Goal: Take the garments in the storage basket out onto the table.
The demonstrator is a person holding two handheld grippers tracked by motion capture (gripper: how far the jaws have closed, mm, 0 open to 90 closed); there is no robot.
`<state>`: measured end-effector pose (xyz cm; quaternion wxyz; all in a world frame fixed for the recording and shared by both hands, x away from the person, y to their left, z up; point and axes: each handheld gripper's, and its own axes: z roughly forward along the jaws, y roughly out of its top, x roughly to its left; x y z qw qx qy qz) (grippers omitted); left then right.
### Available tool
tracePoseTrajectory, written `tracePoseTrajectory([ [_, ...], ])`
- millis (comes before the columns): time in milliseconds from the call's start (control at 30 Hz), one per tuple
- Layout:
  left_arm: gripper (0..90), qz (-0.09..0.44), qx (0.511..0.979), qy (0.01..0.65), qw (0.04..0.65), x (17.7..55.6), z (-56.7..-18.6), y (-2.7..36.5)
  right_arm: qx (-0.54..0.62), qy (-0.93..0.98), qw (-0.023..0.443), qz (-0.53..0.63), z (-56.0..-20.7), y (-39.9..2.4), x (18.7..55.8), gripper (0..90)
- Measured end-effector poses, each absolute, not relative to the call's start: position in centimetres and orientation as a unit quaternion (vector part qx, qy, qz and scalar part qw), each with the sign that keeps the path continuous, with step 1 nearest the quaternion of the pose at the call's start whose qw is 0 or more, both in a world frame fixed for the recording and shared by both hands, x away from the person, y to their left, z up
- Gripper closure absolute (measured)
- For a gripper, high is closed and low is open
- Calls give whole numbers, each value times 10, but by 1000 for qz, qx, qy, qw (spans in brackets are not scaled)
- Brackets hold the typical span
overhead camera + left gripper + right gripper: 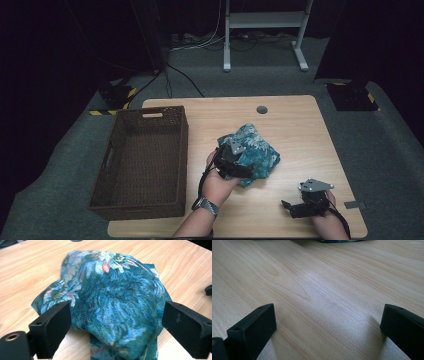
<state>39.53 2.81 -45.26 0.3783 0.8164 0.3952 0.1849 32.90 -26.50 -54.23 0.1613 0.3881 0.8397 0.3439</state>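
Observation:
A crumpled teal cloth with a flower print (261, 151) lies bunched near the middle of the wooden table (305, 125). My left gripper (246, 170) is at the cloth's near-left side, held in a hand with a wristwatch. In the left gripper view its jaws stand wide apart on either side of the cloth (112, 297), and the pads do not press on it; the left gripper (116, 315) is open. My right gripper (288, 206) rests low near the table's front right, open over bare wood (329, 315). A strip of the cloth (339, 240) peeks in at the top edge of the right gripper view.
A dark woven basket (145, 210) with nothing visible inside stands along the table's left side. A round grey cable port (261, 109) sits near the far edge. Beyond the table are grey carpet, cables and a white stand's feet (227, 65).

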Motion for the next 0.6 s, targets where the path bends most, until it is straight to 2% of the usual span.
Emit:
tracePoseTrajectory([
  [367,74,181,805,409,390,379,-452,51,388,839,161,344,-542,-265,329,4],
  [600,52,182,793,412,411,356,-450,65,388,840,161,344,-542,-265,329,4],
])
